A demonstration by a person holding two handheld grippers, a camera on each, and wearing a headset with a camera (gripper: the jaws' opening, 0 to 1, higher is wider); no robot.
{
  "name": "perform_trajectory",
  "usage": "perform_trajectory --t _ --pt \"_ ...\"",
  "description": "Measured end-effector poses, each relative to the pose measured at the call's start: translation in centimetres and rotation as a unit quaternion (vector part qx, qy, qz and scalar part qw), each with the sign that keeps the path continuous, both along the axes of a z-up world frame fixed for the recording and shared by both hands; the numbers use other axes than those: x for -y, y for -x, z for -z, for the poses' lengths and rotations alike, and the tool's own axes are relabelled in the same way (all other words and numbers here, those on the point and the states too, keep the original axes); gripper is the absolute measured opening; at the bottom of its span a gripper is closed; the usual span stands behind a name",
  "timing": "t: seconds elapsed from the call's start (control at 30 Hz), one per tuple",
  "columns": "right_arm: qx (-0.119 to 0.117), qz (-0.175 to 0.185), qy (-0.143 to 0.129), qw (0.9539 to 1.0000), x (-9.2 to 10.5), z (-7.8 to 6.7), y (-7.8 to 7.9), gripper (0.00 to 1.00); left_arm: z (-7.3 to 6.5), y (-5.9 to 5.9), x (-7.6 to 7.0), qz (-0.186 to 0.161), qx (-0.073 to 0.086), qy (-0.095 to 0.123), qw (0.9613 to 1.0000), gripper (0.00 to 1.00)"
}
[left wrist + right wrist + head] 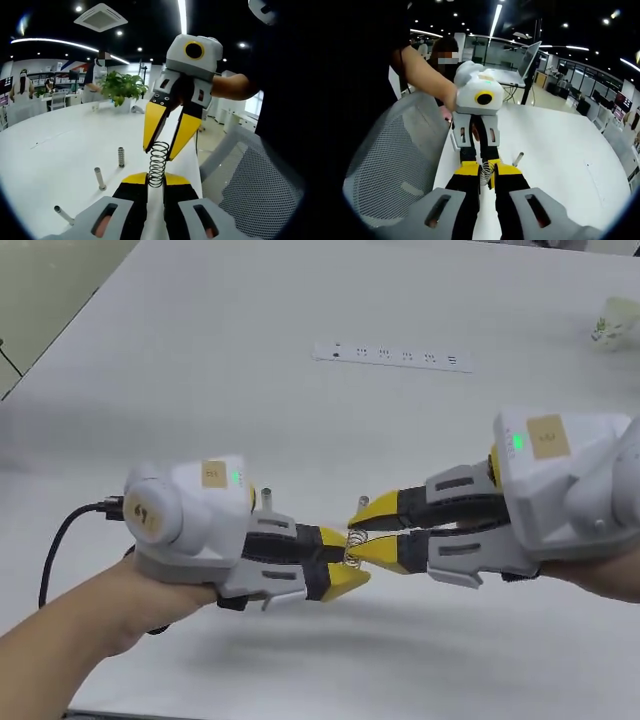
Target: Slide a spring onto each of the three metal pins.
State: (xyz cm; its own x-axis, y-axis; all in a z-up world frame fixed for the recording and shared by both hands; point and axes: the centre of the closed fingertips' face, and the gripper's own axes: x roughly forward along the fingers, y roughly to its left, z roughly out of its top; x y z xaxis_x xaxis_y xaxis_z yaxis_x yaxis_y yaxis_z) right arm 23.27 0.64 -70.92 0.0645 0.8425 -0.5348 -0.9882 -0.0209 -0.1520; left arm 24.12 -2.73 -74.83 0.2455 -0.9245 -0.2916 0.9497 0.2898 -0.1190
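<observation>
Head view: both grippers meet tip to tip low over the white table (300, 410). The left gripper (352, 556) has its jaws pinched almost shut on one end of a small spring (351, 546). The right gripper (358, 538) comes in from the other side with its jaws in a narrow V around the spring's other end. A metal pin (267, 497) stands just behind the left gripper, and a power strip (392, 355) lies further back.

Left gripper view: the spring sticks up from between its own near-closed yellow tips. The right gripper's tips straddle the top coils, but it's hard to say if they're actually touching. Off to the left stand the far pin (121, 156), middle pin (100, 178) and near pin (63, 215).

Right gripper view: the spring sits in the slim gap between its own tips, with a mesh chair (395, 160) to the left.
</observation>
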Motion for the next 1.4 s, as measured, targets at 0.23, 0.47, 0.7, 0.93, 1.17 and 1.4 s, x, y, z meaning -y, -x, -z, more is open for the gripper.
perform_trajectory --t 0.23,0.47,0.7,0.93,1.17,1.4 --pt "0.003 0.0 -0.005 1.0 -0.2 -0.4 -0.1 0.07 0.0 -0.3 -0.3 -0.008 -0.005 -0.004 0.9999 0.05" --pt "0.008 0.002 -0.002 1.0 -0.1 -0.4 -0.4 0.07 -0.3 -0.8 -1.1 -0.027 -0.004 -0.001 0.9996 0.13" --pt "0.014 0.009 -0.002 0.9999 -0.1 -0.4 -0.9 0.08 -0.3 -1.6 -3.0 -0.062 0.004 -0.008 0.9981 0.28" --pt "0.013 0.016 -0.003 0.9998 0.0 -0.4 -1.2 0.08 -0.9 -2.6 -5.3 -0.099 0.013 -0.007 0.9949 0.39" --pt "0.016 0.02 -0.004 0.9997 0.0 -0.4 -1.4 0.08 -0.8 -3.0 -6.5 -0.125 0.014 -0.009 0.9921 0.53" --pt "0.021 0.033 -0.002 0.9992 0.5 -0.1 -2.0 0.08 -0.1 -3.2 -7.8 -0.145 -0.003 -0.007 0.9894 0.66"
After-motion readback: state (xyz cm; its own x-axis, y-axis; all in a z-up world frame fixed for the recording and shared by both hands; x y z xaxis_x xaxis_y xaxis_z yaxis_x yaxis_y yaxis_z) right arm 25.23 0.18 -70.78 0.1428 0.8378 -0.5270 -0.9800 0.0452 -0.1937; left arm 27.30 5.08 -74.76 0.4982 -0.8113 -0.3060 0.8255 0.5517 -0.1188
